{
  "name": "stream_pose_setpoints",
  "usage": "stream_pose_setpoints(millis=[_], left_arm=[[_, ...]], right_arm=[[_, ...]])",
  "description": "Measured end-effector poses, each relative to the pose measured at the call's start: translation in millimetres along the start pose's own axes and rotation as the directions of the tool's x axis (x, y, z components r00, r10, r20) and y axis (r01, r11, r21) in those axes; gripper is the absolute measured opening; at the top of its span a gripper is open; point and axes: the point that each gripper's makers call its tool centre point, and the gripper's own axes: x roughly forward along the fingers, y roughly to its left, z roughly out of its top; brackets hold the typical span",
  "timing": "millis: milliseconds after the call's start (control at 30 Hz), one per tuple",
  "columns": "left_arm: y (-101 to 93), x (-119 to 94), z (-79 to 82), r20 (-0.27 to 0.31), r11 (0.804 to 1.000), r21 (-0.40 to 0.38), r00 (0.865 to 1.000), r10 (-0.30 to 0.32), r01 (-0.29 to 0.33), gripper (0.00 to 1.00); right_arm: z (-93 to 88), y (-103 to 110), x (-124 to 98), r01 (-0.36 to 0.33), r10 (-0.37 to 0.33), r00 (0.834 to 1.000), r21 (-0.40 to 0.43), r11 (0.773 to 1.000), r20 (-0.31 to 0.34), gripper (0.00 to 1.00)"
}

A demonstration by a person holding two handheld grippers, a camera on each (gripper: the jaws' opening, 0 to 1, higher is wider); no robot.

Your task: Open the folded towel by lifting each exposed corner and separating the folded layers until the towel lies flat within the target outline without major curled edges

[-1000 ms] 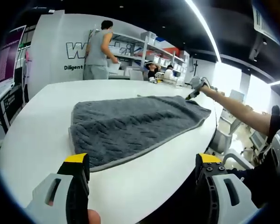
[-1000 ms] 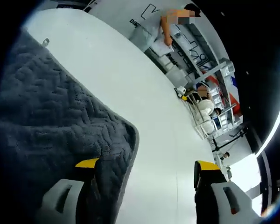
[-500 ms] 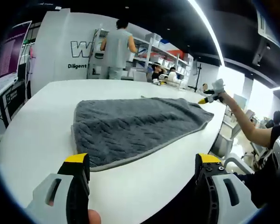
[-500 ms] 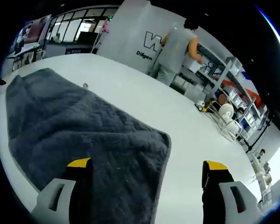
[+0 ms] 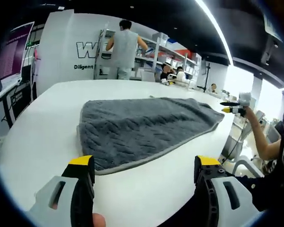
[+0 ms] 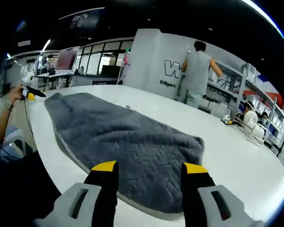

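A grey quilted towel (image 5: 142, 127) lies spread on the white table (image 5: 38, 132), its pale-trimmed edge toward me. My left gripper (image 5: 141, 163) is open over bare table, just short of that near edge. At the right of the left gripper view, my right gripper (image 5: 226, 107) hangs in a hand, off the towel's far corner and apart from it. From the right gripper view the towel (image 6: 128, 137) runs away to the left, and my right gripper (image 6: 149, 168) stands open over its near end, holding nothing. The left gripper (image 6: 31, 93) shows in a hand beyond the far end.
A person in a grey shirt (image 5: 124, 47) stands at shelves (image 5: 154, 52) behind the table, beside a white wall with lettering (image 6: 173, 71). A dish rack (image 6: 251, 118) sits at the table's far right. The table edge (image 6: 42, 156) runs close along the towel.
The right gripper has drawn back from the towel's corner, so its view swung from close over the cloth to the whole towel, and its jaws stand narrower. The towel itself lies as before.
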Motion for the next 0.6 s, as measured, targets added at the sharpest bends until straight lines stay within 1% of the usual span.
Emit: stream_pose_setpoints(millis=[33, 100, 133, 167, 300, 333, 433, 500, 600], left_arm=[[1.8, 1.8, 0.2, 0.004, 1.0, 0.002, 1.0, 0.011, -0.011, 0.79], [6.8, 6.0, 0.9, 0.013, 0.999, 0.005, 0.999, 0.035, -0.035, 0.75], [9.9, 8.4, 0.8, 0.016, 0.999, 0.007, 0.999, 0.049, -0.049, 0.73], [12.0, 11.0, 0.4, 0.017, 0.998, 0.007, 0.998, 0.058, -0.058, 0.72], [17.8, 19.8, -3.5, 0.016, 0.997, 0.01, 0.996, 0.082, -0.082, 0.62], [19.6, 21.5, -4.3, 0.017, 0.996, 0.009, 0.995, 0.094, -0.094, 0.61], [25.6, 25.5, -7.2, 0.007, 0.991, 0.022, 0.991, 0.133, -0.133, 0.59], [29.4, 26.6, -8.9, 0.002, 0.987, 0.04, 0.988, 0.157, -0.157, 0.53], [37.0, 26.1, -8.1, 0.007, 0.979, 0.059, 0.981, 0.194, -0.194, 0.45]], right_arm=[[-3.3, -1.2, -2.1, 0.0, 0.0, 1.0, -0.004, 1.0, -0.01, 0.38], [-9.3, -2.3, -4.9, -0.016, 0.015, 1.0, -0.009, 1.0, -0.025, 0.33], [-11.1, -1.9, -5.5, -0.025, 0.025, 0.999, 0.0, 1.0, -0.028, 0.33], [-15.9, 0.3, -6.1, -0.047, 0.048, 0.998, 0.028, 0.998, -0.041, 0.33], [-24.7, -0.7, -6.6, -0.048, 0.049, 0.997, 0.018, 0.999, -0.065, 0.31], [-26.1, -1.8, -6.9, -0.044, 0.045, 0.997, 0.014, 0.999, -0.07, 0.31], [-26.7, -1.5, -8.0, -0.057, 0.058, 0.996, 0.02, 0.998, -0.065, 0.31], [-25.7, 0.7, -9.5, -0.067, 0.068, 0.996, 0.022, 0.998, -0.062, 0.31], [-25.0, -1.6, -12.2, -0.059, 0.059, 0.996, 0.005, 0.998, -0.07, 0.31]])
